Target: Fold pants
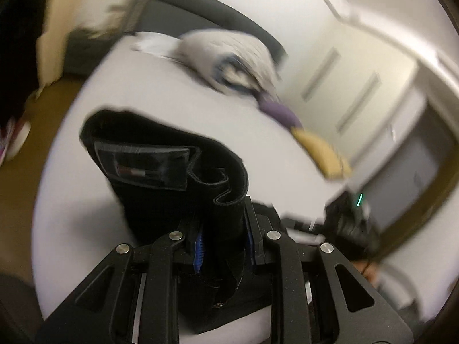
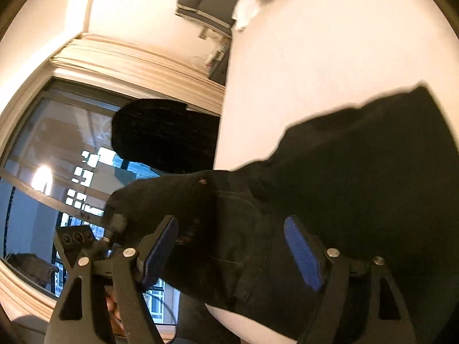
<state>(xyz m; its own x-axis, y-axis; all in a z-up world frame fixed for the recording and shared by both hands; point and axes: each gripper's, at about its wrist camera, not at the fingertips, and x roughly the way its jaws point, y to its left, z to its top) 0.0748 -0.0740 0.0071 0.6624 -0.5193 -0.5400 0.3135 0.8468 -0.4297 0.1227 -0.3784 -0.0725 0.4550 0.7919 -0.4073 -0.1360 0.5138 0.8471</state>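
Left wrist: left gripper [image 1: 223,238] jaws clamp black pants [image 1: 172,160].

A white-sheeted bed [image 1: 149,91] is seen filling most of the view. A rumpled white quilted blanket [image 1: 229,54] is piled near its dark grey padded headboard [image 1: 200,8], and a purple cloth [image 1: 279,113] and a tan one [image 1: 321,154] are draped over its edge. A big cream-framed window [image 2: 57,149] is set beside the bed.
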